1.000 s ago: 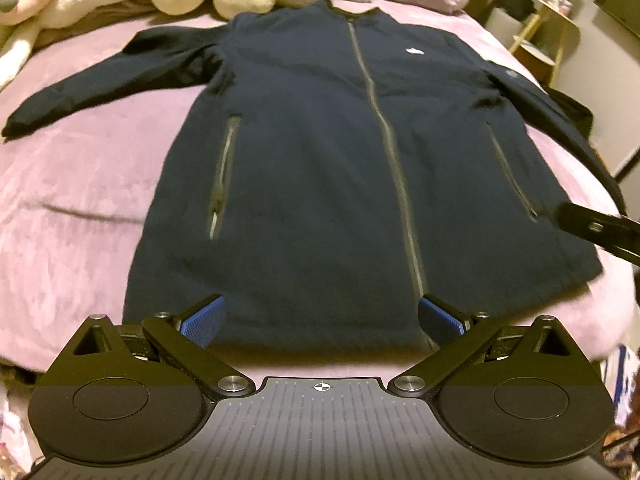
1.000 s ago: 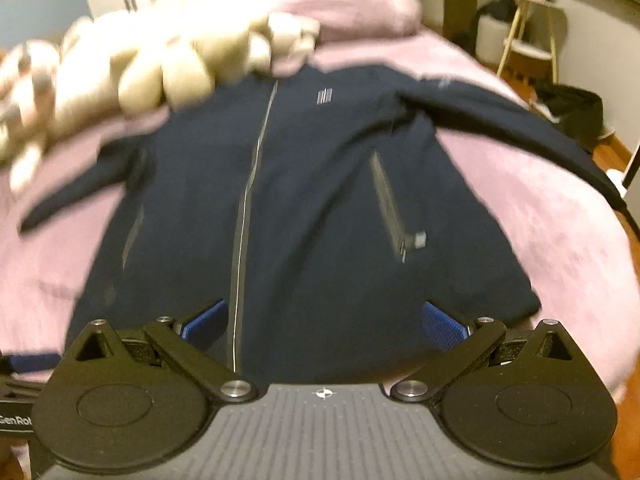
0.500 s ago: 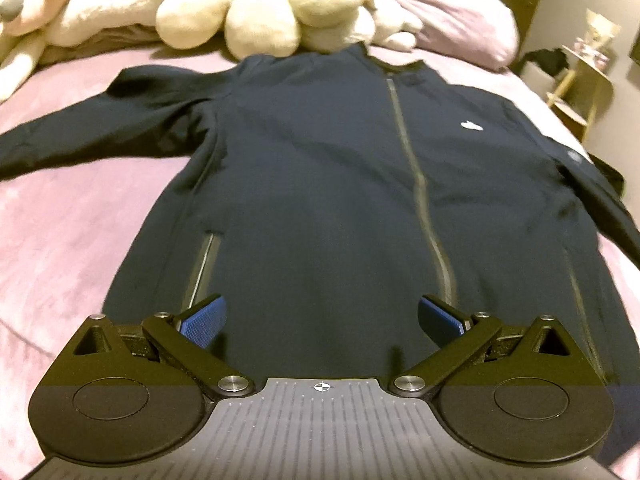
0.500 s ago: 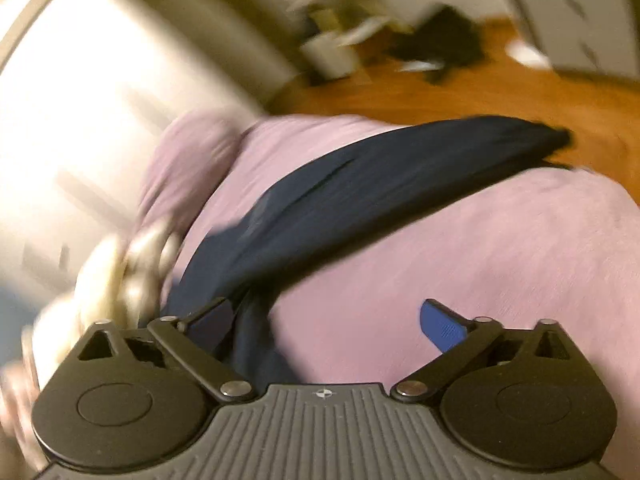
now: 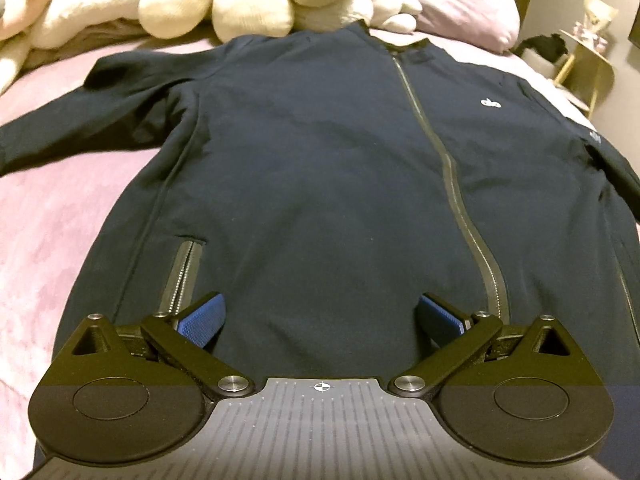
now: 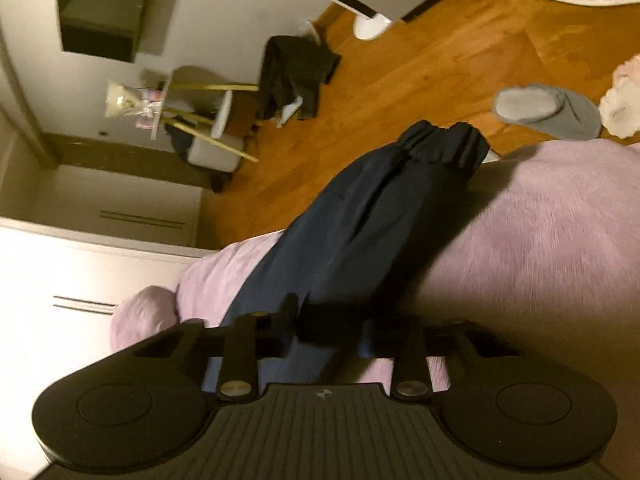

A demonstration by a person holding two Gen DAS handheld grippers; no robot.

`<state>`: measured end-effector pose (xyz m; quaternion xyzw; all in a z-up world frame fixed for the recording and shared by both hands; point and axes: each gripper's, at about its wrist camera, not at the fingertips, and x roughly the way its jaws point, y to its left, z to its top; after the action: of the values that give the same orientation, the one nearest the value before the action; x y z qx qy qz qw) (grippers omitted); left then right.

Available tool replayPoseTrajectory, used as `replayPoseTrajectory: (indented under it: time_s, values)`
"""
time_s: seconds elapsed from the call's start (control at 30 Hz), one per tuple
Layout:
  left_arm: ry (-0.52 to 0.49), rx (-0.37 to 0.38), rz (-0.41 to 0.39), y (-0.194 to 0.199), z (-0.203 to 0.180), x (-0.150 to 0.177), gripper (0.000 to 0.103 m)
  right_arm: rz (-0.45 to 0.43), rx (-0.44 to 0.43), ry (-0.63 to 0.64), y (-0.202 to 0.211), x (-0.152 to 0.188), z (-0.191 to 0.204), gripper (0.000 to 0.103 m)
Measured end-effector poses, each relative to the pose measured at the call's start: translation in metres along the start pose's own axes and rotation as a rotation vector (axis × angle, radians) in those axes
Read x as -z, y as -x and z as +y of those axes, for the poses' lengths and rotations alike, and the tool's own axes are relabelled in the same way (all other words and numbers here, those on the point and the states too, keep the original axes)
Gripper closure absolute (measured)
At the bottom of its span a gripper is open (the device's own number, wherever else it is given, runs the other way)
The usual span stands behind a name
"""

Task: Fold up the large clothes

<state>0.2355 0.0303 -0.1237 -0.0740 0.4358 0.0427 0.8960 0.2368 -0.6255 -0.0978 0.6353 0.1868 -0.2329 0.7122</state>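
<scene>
A: Where's the jacket [image 5: 320,184]?

B: Flat on the fuzzy lilac blanket [image 5: 48,232], matte navy cloth, its grey rubbery zip [image 5: 452,184] running down the front. Cream plush toys [image 5: 224,4] sit just beyond its collar.

A: The left gripper [image 5: 320,316]?

B: Over the jacket's hem, its ribbed blue pads [image 5: 202,314] spread wide, nothing between them.

A: And the right gripper [image 6: 332,328]?

B: Closing on the jacket's sleeve [image 6: 360,224], the cloth bunched between the jaws; the gathered cuff [image 6: 444,146] hangs past the blanket's edge.

Right gripper [image 6: 332,330] closing its jaws, a fold of the dark navy jacket sleeve [image 6: 360,224] between them. Sleeve runs across the pink plush bedspread [image 6: 540,248], its cuff at the edge above the wooden floor [image 6: 440,64]. Grey slipper [image 6: 548,110] beyond.
</scene>
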Motion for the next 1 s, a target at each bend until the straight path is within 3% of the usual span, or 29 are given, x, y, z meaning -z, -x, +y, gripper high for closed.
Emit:
replayPoseTrajectory:
  time_s: [0.07, 0.13, 0.23, 0.33, 0.43, 0.57, 0.7, 0.77, 0.83, 0.9, 0.93, 0.97, 1.0]
  values:
    - [-0.001, 0.002, 0.008, 0.000, 0.000, -0.001, 0.000, 0.011, 0.006, 0.006, -0.003, -0.003, 0.003, 0.087]
    - [-0.008, 0.001, 0.013, 0.001, 0.000, -0.002, 0.000, 0.000, 0.048, 0.095, 0.000, -0.002, 0.019, 0.088]
    - [-0.010, 0.000, 0.017, 0.004, 0.000, -0.005, 0.000, -0.116, 0.132, 0.434, 0.019, 0.022, 0.073, 0.090]
    - [0.046, 0.035, 0.003, 0.010, 0.007, -0.011, 0.000, -0.238, 0.133, 0.902, 0.039, 0.088, 0.137, 0.090]
    - [0.119, 0.080, -0.030, 0.020, 0.016, -0.019, 0.000, -0.230, -0.005, 1.316, 0.054, 0.181, 0.173, 0.089]
    - [0.119, 0.125, -0.057, 0.029, 0.020, -0.031, 0.000, -0.111, -0.161, 1.771, 0.052, 0.307, 0.162, 0.085]
    - [0.080, 0.186, -0.077, 0.030, 0.012, -0.047, 0.000, 0.004, -0.132, 2.092, 0.029, 0.395, 0.118, 0.080]
    - [0.075, 0.268, -0.059, 0.024, 0.003, -0.060, 0.000, 0.042, -0.049, 2.182, 0.009, 0.412, 0.099, 0.076]
    - [0.080, 0.348, -0.035, 0.015, -0.008, -0.071, 0.000, -0.008, -0.050, 2.232, 0.007, 0.416, 0.090, 0.070]
    - [0.071, 0.424, -0.022, 0.005, -0.028, -0.083, 0.000, -0.007, -0.043, 2.202, 0.016, 0.413, 0.098, 0.046]
    - [0.058, 0.451, -0.020, -0.001, -0.039, -0.088, 0.000, -0.002, -0.065, 2.159, 0.024, 0.406, 0.103, 0.027]
    - [0.046, 0.469, -0.018, -0.007, -0.050, -0.093, 0.000, 0.010, -0.103, 2.095, 0.036, 0.398, 0.111, 0.017]
    - [0.038, 0.503, -0.010, -0.016, -0.063, -0.099, 0.000, 0.031, -0.142, 2.013, 0.050, 0.386, 0.118, 0.016]
